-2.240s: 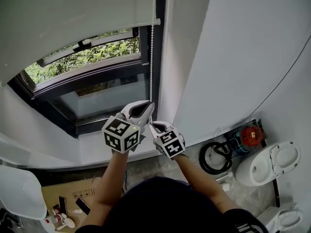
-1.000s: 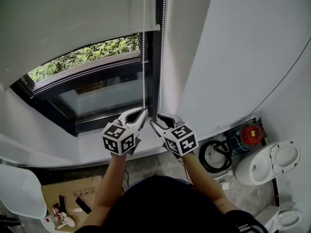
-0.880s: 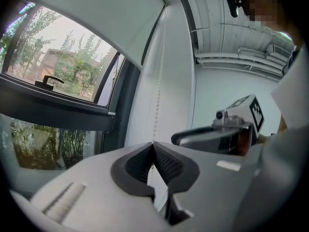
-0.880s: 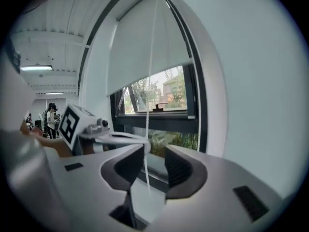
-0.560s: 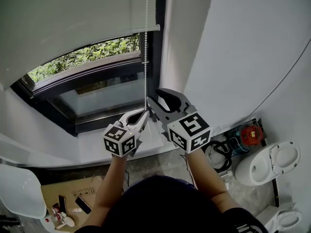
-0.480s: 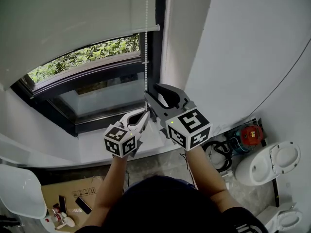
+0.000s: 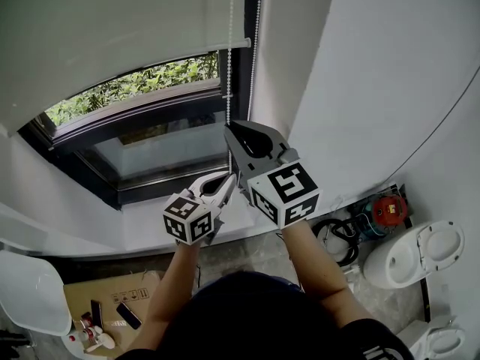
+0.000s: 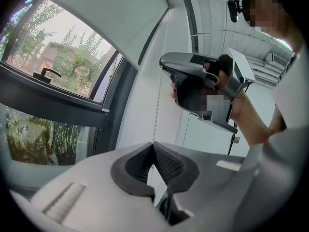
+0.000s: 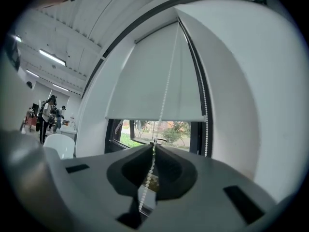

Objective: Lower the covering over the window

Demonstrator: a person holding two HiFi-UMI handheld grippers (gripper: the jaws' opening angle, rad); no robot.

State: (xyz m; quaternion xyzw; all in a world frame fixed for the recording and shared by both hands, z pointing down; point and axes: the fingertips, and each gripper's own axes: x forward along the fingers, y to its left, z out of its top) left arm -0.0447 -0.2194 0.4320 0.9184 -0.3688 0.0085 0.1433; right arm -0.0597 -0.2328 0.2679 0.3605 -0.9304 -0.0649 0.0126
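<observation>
**Reaching higher up the chain for the next pull**

My left gripper has its fingers pinched tight on the bead chain, down low. A second ago my right gripper sat beside it, fingers wide apart. Now it is above the left, fingers closing on that same strand. The blind covers only the top of the window. I judge most of the lowering remains.

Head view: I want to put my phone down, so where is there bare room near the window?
The white ledge below the window frame, left of the chain, looks bare. The floor is crowded: box and chair at left, red device and toilet at right.
</observation>
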